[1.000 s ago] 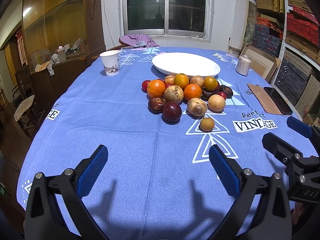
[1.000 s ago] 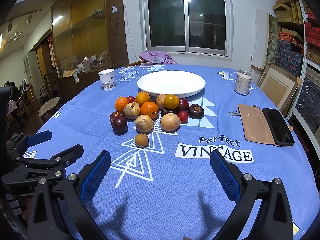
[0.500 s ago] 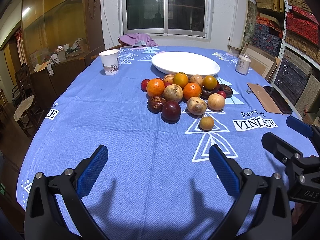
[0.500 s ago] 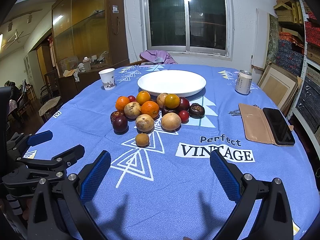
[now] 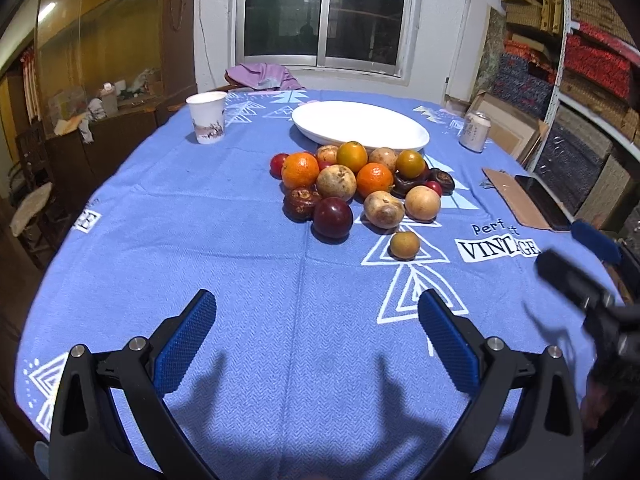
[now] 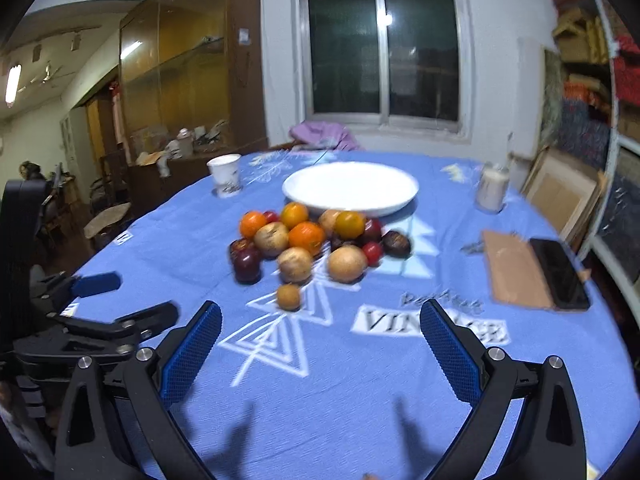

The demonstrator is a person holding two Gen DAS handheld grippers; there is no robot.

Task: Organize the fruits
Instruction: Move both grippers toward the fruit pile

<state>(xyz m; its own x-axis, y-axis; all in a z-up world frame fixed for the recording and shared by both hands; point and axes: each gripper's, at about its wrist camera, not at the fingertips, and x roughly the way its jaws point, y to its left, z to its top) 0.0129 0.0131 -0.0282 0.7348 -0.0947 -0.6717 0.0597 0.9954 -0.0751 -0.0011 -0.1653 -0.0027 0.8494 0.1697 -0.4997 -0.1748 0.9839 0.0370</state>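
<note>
A pile of fruit (image 5: 352,188) lies mid-table: oranges, tan round fruits, dark plums and small red ones. It also shows in the right wrist view (image 6: 308,240). One small brown fruit (image 5: 405,245) sits apart in front of the pile. An empty white plate (image 5: 360,126) stands just behind the fruit. My left gripper (image 5: 316,340) is open and empty, well short of the pile. My right gripper (image 6: 320,348) is open and empty, near the small brown fruit (image 6: 289,297).
A paper cup (image 5: 207,117) stands at the back left, a can (image 5: 474,132) at the back right. A brown case with a phone (image 6: 558,274) lies at the right. The blue cloth (image 5: 200,240) covers the table.
The right gripper has risen and tilted, with its view blurred by motion. The left gripper has barely moved. Both stay open and empty.
</note>
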